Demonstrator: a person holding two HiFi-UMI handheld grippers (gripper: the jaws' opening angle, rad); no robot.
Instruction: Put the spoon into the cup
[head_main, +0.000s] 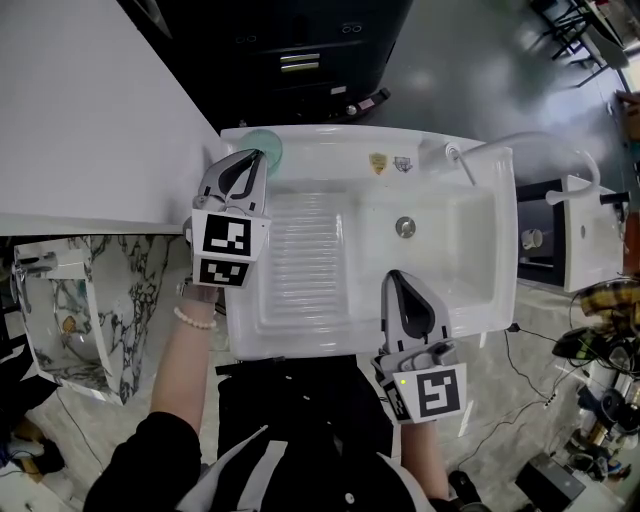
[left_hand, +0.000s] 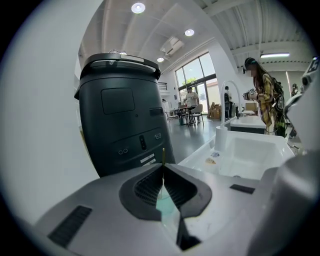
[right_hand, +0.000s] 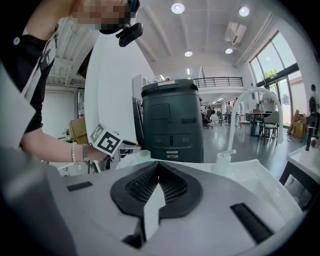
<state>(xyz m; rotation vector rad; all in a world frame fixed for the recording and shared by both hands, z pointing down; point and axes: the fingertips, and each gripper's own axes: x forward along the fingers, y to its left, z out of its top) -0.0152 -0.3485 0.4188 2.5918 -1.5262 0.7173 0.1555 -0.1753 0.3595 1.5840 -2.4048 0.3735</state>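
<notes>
Left gripper (head_main: 250, 166) is clamped on thin spoon (left_hand: 163, 156) handle, over teal cup (head_main: 268, 150) at far-left corner of sink (head_main: 500, 250). Right gripper (head_main: 395, 285) is closed, empty. Spoon looks light, stiff, slippery; the handle grip suits.

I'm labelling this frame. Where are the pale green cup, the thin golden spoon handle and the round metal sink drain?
Pale green cup (head_main: 270, 148), head view, visible rim.
Thin golden spoon handle (left_hand: 163, 154), left gripper view, upper end.
Round metal sink drain (head_main: 405, 227), head view, centre.
</notes>
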